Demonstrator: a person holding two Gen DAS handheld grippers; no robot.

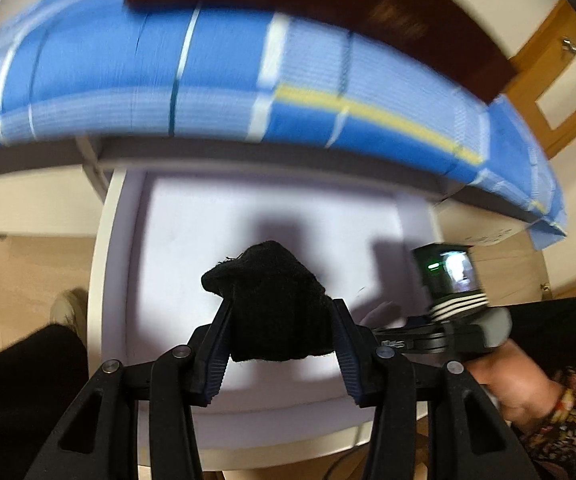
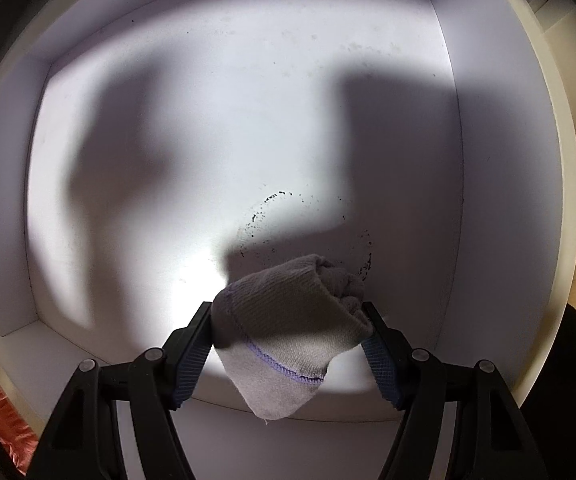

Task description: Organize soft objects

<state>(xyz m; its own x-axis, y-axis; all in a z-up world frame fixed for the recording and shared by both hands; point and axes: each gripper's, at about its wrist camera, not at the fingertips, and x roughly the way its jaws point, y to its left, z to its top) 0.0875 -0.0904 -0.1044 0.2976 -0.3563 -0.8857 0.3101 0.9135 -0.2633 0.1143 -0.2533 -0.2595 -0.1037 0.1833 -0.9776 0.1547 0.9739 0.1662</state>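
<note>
While both sock bundles were still carried: neither had been set down in the white drawer (image 2: 508, 168), whose floor showed only shadows and dark specks.
Progress: judged early or mid-task; two rolled socks were in hand over the drawer and no soft thing lay stowed in what the views showed.
Left hand-held gripper (image 1: 281, 316): pinching the black sock bundle (image 1: 271, 292) between its ribbed pads, above the drawer's near half.
Right hand-held gripper (image 2: 288, 320): pinching the grey sock bundle (image 2: 288, 316), pads pressed on both its sides, low over the drawer's near right part.
Black bundle, axis: long axis ran near to far along the fingers, rounded end pointing far toward the bed; its cut edge hung near.
Grey bundle, axis: long axis ran from near to far and slightly right; the rolled, folded end pointed far-right, the loose cuff with a purple stitched line hung toward the near edge.
Surroundings: a bed with a blue checked cover (image 1: 215, 60) lay beyond the drawer, blurred; a person's hand (image 1: 516, 384) held the right tool at the right of the left view.
Left to do: judged to be lowering each bundle to the drawer floor, releasing it, and placing them side by side.
</note>
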